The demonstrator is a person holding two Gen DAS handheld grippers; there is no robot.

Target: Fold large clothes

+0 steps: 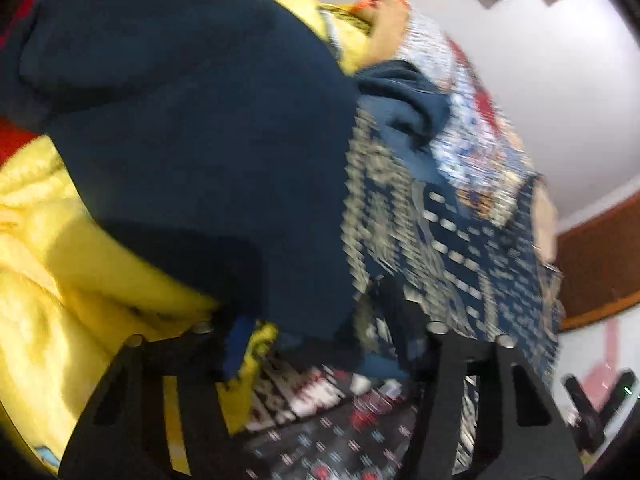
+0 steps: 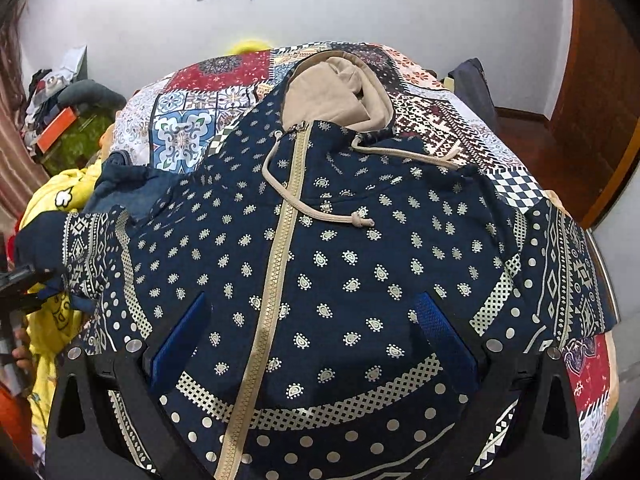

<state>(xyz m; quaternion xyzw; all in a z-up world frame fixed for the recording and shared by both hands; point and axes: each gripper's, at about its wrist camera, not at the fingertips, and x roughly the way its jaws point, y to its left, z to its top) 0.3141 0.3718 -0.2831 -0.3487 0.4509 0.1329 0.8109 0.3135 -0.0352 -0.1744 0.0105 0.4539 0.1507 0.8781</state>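
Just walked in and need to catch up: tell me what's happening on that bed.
A person with handheld tongs is folding a navy patterned zip hoodie spread front-up on a patchwork bedspread, its beige-lined hood at the far end. The right tongs hang open over the hoodie's lower front, gripping nothing. The left tongs are at the sleeve on the hoodie's left side; that view is blurred, so whether they have clamped it is unclear. Yellow clothing lies heaped beside the bed. No fold shows yet.

hoodie covers bed, yellow pile (leftward)
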